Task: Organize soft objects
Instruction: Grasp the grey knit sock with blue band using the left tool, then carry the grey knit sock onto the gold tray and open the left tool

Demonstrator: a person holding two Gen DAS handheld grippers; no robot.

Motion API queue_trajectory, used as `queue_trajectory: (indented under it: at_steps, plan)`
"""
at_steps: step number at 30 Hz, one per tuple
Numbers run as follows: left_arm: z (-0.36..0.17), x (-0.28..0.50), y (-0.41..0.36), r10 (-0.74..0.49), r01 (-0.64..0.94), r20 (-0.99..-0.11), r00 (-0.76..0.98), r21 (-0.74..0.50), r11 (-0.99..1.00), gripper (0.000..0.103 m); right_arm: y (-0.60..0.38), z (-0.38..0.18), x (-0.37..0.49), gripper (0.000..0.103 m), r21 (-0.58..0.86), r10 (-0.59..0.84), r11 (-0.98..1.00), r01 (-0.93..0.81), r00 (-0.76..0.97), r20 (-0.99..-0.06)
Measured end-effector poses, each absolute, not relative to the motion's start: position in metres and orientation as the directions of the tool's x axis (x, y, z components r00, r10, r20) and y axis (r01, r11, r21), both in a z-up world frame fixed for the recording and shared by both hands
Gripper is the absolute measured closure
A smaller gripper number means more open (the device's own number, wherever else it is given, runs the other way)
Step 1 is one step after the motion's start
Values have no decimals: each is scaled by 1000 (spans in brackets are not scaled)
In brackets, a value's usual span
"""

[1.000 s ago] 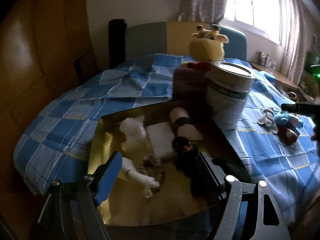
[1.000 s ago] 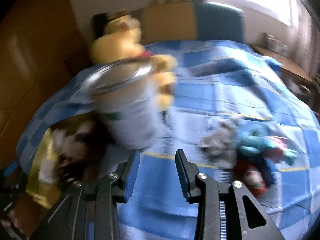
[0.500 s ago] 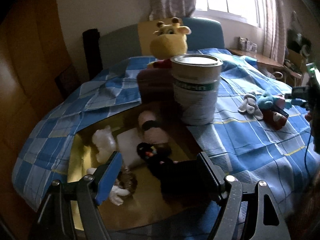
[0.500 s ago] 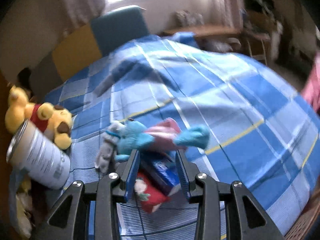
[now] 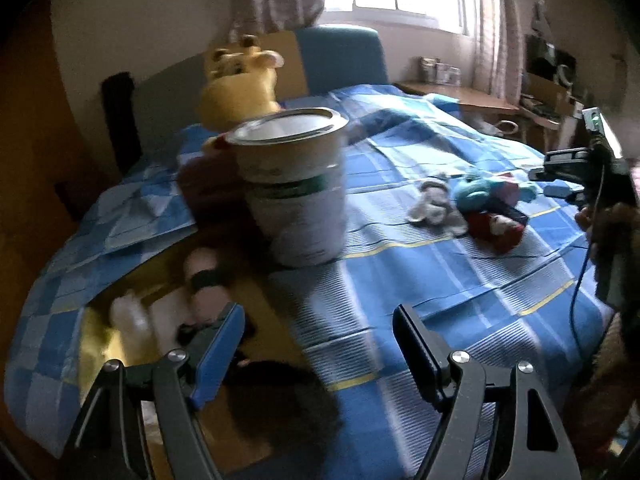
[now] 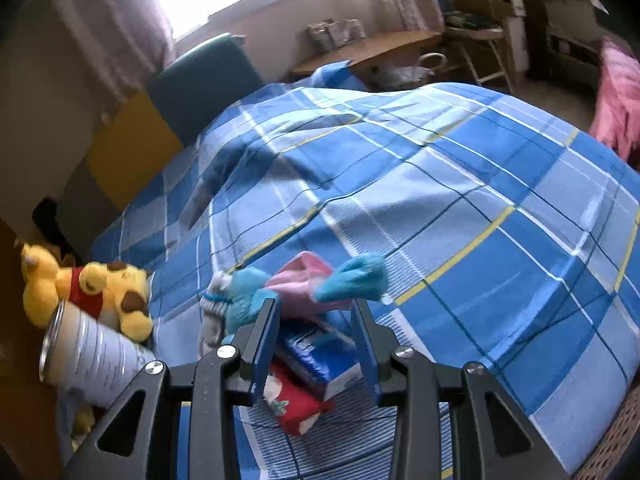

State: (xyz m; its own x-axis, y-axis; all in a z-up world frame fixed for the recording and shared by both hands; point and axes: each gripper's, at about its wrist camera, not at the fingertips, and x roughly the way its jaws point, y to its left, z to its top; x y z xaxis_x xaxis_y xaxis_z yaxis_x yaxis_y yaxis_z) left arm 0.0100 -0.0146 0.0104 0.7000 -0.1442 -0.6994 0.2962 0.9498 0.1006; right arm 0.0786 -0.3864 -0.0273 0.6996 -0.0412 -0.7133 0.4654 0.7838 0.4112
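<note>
Since the earlier frame the right hand-held gripper (image 6: pixel 315 328) had swung from the tin can across to the small pile of toys and now hung just above it. On the bed (image 6: pixel 460 184) with its blue checked cover stood the tin can (image 5: pixel 294 184), and the yellow plush bear (image 6: pixel 86 292) lay behind it. The blue plush toy (image 6: pixel 304 286) lay on a blue packet (image 6: pixel 320 356), between the partly spread jaws, not pinched. The left hand-held gripper (image 5: pixel 318 344) was spread wide and empty over the bed edge.
</note>
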Motion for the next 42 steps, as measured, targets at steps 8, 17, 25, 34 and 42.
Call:
queue_trajectory:
  at_steps: [8, 17, 25, 34, 42]
  plan:
    - [2, 50, -76, -239, 393, -743, 625, 34, 919, 26, -397, -32, 76, 66, 466, -10, 742, 481, 704, -710]
    - [-25, 132, -145, -271, 438, -783, 561, 3, 899, 29, -402, -33, 73, 66, 509, 21, 717, 476, 716, -698]
    - [-60, 193, -196, -263, 489, -808, 527, 35, 872, 29, -409, -39, 73, 66, 560, 66, 682, 471, 722, -688]
    - [-86, 233, -223, -317, 498, -819, 479, -45, 866, 29, -406, -47, 79, 66, 572, 113, 683, 455, 708, -697]
    - [-98, 226, -213, -349, 487, -835, 425, -114, 866, 77, -409, -49, 78, 66, 577, 104, 670, 468, 710, -697]
